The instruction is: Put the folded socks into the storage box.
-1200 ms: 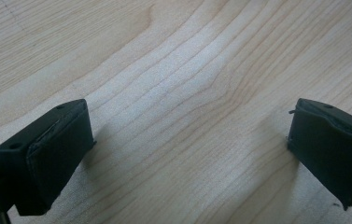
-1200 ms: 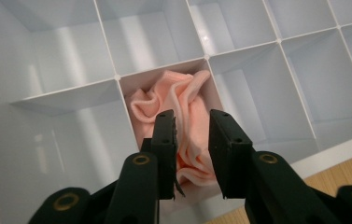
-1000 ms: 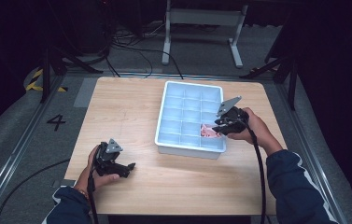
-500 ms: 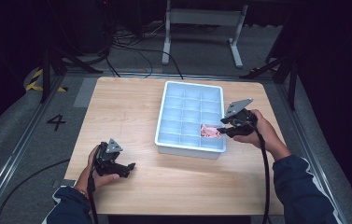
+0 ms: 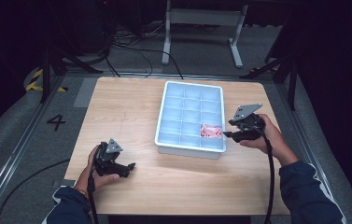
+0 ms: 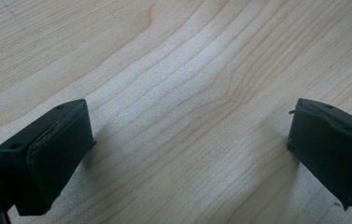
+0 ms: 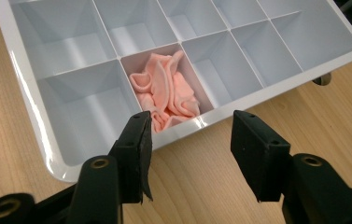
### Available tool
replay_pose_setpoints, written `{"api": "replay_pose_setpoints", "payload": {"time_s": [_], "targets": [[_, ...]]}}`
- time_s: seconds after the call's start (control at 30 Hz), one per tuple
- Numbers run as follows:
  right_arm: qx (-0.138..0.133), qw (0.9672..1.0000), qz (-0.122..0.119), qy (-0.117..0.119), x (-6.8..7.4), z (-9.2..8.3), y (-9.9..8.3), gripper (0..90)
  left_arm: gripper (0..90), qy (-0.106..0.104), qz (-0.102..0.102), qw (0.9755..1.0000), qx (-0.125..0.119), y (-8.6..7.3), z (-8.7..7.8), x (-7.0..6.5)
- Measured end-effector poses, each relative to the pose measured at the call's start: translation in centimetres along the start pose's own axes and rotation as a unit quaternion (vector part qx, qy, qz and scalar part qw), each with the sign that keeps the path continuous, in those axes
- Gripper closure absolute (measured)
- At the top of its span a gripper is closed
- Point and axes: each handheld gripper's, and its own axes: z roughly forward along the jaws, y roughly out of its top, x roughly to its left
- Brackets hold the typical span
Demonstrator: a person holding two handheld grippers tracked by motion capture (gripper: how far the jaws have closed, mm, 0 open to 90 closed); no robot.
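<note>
A white compartment tray [image 5: 188, 150] stands on the wooden table, right of the middle. A crumpled pink cloth [image 5: 211, 131] lies in its right column, second compartment from the front; the right gripper view shows this cloth [image 7: 166, 91] just inside the tray's rim [image 7: 29, 116]. My right gripper [image 5: 227, 135] hovers just outside the tray's right wall, pointing at the cloth. Its jaws [image 7: 190, 140] have just been opening and hold nothing. My left gripper [image 5: 128, 169] rests at the table's front left, open over bare wood [image 6: 187, 154].
The tray's other compartments look empty. Bare tabletop [image 5: 127, 107] stretches left of the tray and along the front. Beyond the far edge stand a metal frame [image 5: 201, 18] and floor cables [image 5: 131, 42]. A "4" [image 5: 56, 122] is marked on the floor at left.
My right gripper has drawn back to the right, out of the tray, with its jaws spreading. The pink cloth stays in its compartment. The left gripper has not moved.
</note>
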Motion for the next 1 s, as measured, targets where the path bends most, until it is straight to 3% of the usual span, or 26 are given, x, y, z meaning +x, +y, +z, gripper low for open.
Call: {"api": "replay_pose_setpoints", "payload": {"time_s": [0.5,1.0], "targets": [[-0.003,0.9995,0.024,-0.021,0.2,-1.4,-2.9,40.6,0.4,0.002,0.0,1.0,-0.001,0.0,0.0,0.0],[-0.005,0.9991,0.034,-0.026,0.8,-1.7,-5.4,38.0,0.4,-0.001,-0.003,1.0,0.0,0.0,0.0,0.0]]}}
